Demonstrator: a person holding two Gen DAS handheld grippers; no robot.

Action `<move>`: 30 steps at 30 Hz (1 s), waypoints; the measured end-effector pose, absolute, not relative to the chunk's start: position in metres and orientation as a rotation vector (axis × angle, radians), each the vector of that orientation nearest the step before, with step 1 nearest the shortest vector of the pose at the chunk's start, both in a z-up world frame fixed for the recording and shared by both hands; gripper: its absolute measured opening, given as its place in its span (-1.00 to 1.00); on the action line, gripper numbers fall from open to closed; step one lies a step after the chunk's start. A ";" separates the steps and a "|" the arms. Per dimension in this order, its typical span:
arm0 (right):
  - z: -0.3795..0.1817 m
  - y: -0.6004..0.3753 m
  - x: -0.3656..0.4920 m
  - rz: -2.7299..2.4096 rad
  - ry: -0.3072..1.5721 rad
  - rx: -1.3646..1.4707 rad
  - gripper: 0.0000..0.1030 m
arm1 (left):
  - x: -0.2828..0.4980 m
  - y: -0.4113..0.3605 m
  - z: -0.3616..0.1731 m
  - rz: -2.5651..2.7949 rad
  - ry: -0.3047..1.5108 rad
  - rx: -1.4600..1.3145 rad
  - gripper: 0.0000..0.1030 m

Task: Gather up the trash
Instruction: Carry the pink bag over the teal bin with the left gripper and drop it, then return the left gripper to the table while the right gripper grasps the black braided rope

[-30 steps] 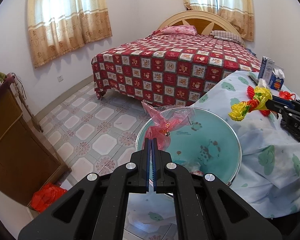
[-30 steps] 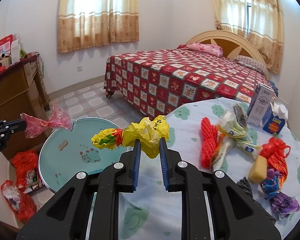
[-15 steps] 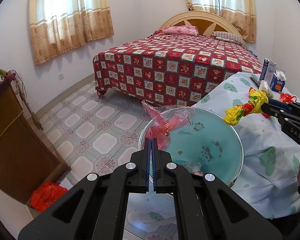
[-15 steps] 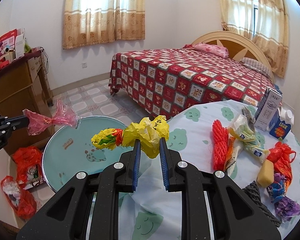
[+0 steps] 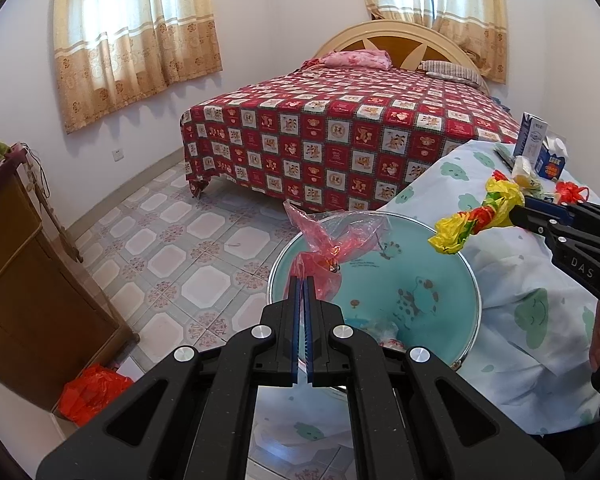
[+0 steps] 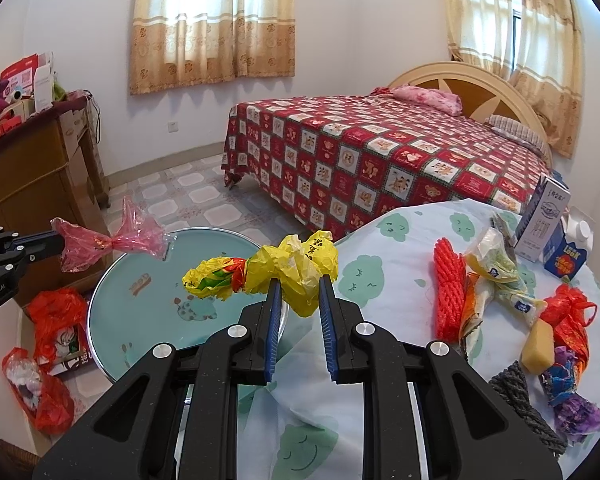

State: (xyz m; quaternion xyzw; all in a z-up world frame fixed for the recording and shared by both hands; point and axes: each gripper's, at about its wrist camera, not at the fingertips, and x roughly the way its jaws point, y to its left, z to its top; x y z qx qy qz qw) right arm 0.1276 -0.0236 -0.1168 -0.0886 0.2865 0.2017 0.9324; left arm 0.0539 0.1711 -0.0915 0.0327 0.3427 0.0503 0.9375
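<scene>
My left gripper (image 5: 302, 280) is shut on a crumpled pink plastic bag (image 5: 332, 240) and holds it in the air over the round teal basin (image 5: 416, 280). The bag also shows at the left of the right wrist view (image 6: 108, 240). My right gripper (image 6: 300, 284) is shut on a twisted yellow plastic bag (image 6: 296, 268), held above the edge between the basin (image 6: 156, 312) and the table. The yellow bag also shows in the left wrist view (image 5: 480, 216), just right of the basin.
The table with a cloud-print cloth (image 6: 380, 272) carries an orange net (image 6: 450, 284), wrappers (image 6: 496, 268), a red bag (image 6: 568, 316), cartons (image 6: 544, 220) and a rope (image 6: 520, 404). A bed (image 5: 340, 140) stands behind. A wooden cabinet (image 5: 24, 300) and red bags (image 6: 52, 320) are at left.
The right gripper has carried the yellow bag leftward, closer to the basin. The left gripper has barely moved and still holds the pink bag.
</scene>
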 end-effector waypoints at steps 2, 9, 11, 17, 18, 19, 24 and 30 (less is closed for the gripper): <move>-0.117 -0.024 0.128 0.415 0.587 -0.182 -0.62 | 0.054 0.169 -0.092 0.103 0.700 0.067 -0.96; -0.118 -0.018 0.127 0.444 0.591 -0.186 -0.61 | 0.057 0.159 -0.095 0.089 0.704 0.070 -0.89; -0.119 -0.017 0.127 0.456 0.593 -0.187 -0.58 | 0.056 0.155 -0.095 0.082 0.701 0.074 -0.86; -0.125 -0.017 0.127 0.469 0.608 -0.171 -0.30 | 0.055 0.150 -0.097 0.076 0.699 0.081 -0.36; -0.125 -0.017 0.127 0.468 0.609 -0.171 -0.29 | 0.055 0.150 -0.097 0.075 0.700 0.082 -0.30; -0.125 -0.017 0.126 0.467 0.608 -0.170 -0.28 | 0.056 0.149 -0.098 0.075 0.702 0.083 -0.25; -0.124 -0.024 0.122 0.452 0.608 -0.166 -0.22 | 0.056 0.149 -0.102 0.074 0.714 0.085 -0.12; -0.123 -0.052 0.109 0.396 0.610 -0.152 -0.13 | 0.056 0.133 -0.118 0.039 0.756 0.101 0.02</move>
